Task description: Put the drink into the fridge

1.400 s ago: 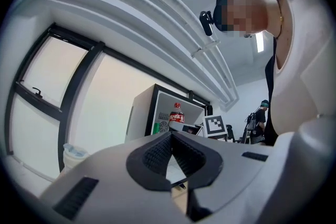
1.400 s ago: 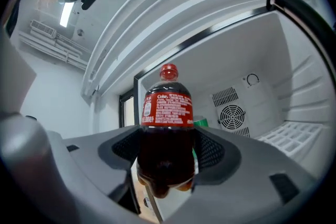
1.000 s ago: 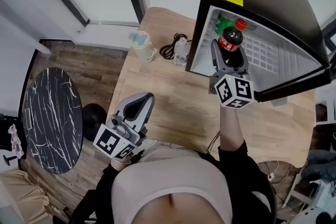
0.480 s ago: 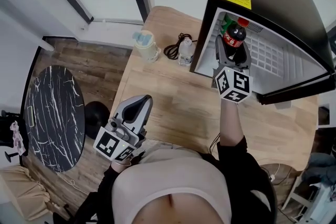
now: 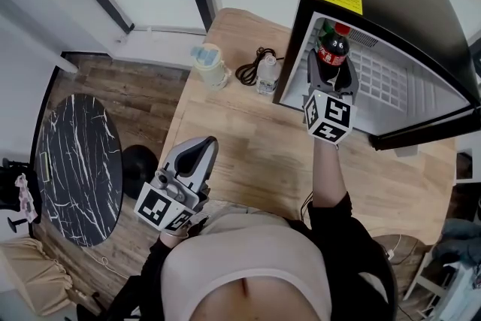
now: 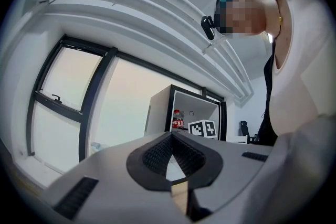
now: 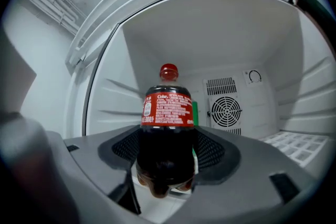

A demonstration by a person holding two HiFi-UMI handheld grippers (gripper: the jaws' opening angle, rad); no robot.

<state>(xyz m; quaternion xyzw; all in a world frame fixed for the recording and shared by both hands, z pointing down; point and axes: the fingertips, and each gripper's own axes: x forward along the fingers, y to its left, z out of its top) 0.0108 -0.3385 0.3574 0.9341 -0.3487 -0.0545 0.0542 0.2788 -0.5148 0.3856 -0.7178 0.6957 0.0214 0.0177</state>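
right claw (image 7: pixel 167 165) clamped on cola bottle (image 7: pixel 167 113), upright, its lower body between my pads, just inside the fridge (image 7: pixel 105 102) mouth | green bottle (image 7: pixel 195 113) close behind it, fan grille (image 7: pixel 226 111) beyond, wire shelf (image 7: pixel 296 141) free to my right | dark cola, red label, red cap | left claw (image 5: pixel 197 154) pinched together on nothing, by the table (image 5: pixel 248 139) edge
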